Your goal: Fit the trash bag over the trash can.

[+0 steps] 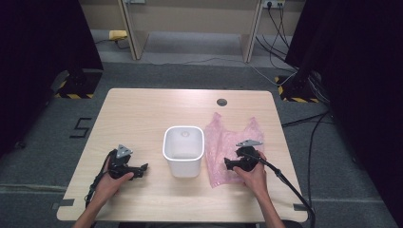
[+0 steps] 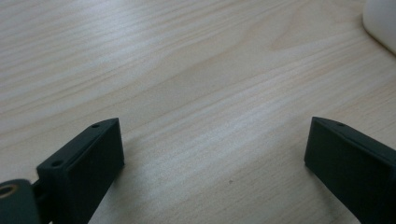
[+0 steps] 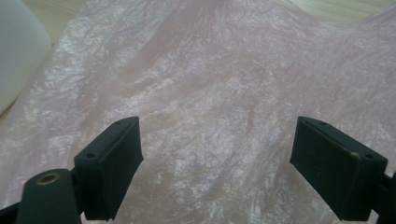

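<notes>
**Both grippers spread wide beside the white bin**

The right gripper (image 1: 229, 165) rests on the pink plastic bag (image 1: 223, 142), which lies flat on the wooden table (image 1: 142, 109) just right of the white bin (image 1: 183, 151). Its jaws stand apart over the crinkled film, pinching nothing. The left gripper (image 1: 142, 170) sits on bare wood left of the bin, jaws likewise released, with nothing between them.

bins: one white bin (image 1: 183, 151); bags: one pink plastic bag (image 1: 228, 137); grippers: two
</notes>
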Available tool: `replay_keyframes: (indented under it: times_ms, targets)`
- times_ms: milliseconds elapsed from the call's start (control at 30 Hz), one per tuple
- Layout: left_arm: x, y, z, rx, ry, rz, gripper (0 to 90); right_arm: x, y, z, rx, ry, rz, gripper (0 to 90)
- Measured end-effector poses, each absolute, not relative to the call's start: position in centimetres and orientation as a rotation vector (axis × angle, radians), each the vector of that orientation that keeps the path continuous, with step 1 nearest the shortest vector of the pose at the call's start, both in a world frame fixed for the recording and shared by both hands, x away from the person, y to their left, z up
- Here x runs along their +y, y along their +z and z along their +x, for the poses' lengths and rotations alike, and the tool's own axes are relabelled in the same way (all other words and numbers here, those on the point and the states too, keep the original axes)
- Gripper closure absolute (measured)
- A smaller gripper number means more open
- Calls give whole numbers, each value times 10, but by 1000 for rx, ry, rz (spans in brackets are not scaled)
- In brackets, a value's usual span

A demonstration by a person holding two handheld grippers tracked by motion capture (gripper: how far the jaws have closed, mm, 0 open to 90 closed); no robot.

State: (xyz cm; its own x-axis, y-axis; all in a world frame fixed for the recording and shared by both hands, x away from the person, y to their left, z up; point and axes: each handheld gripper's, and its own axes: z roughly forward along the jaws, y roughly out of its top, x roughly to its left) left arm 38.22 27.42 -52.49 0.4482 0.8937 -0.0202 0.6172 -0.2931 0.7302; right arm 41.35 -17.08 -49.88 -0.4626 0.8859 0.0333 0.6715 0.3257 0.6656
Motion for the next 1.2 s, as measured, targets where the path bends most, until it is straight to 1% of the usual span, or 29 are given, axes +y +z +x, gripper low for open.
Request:
replay_keyframes:
  times_ms: [500, 633, 667, 700, 733, 800, 900, 933, 967, 1000, 1033, 1100, 1133, 1167, 1200]
  targets:
    - [274, -525, 382, 1256, 519, 2026, 32, -171, -503, 424, 2244, 842, 1474, 168]
    - [274, -525, 382, 1256, 519, 2029, 29, -166, -507, 427, 2249, 784, 1432, 111]
    - [274, -525, 382, 1256, 519, 2030, 29, -166, -507, 427, 2249, 784, 1432, 111]
    - [274, -525, 382, 1255, 519, 2030, 29, -164, -508, 428, 2269, 781, 1413, 44]
    - [274, -525, 382, 1255, 518, 2030, 29, -164, -509, 429, 2278, 783, 1400, 15]
    - [274, -525, 382, 1255, 518, 2030, 28, -161, -510, 429, 2270, 775, 1415, 5]
    - [274, -525, 382, 1255, 518, 2030, 28, -158, -510, 429, 2268, 765, 1422, 31]
    - [274, -525, 382, 1255, 518, 2030, 28, -158, -508, 428, 2280, 802, 1374, 175]
    - [274, -525, 382, 1255, 518, 2030, 28, -158, -508, 428, 2280, 802, 1374, 175]
    - [274, -525, 382, 1255, 518, 2030, 28, -157, -507, 425, 2284, 844, 1330, 292]
    - [274, -525, 382, 1255, 519, 2030, 28, -157, -508, 424, 2280, 866, 1313, 374]
    - [274, -525, 382, 1254, 521, 2032, 29, -157, -509, 423, 2268, 913, 1285, 477]
    - [274, -525, 382, 1255, 521, 2033, 30, -156, -510, 424, 2265, 934, 1273, 561]
    - [274, -525, 382, 1255, 521, 2033, 30, -156, -510, 424, 2265, 934, 1273, 561]
    - [274, -525, 382, 1255, 521, 2032, 30, -156, -511, 424, 2269, 964, 1249, 690]
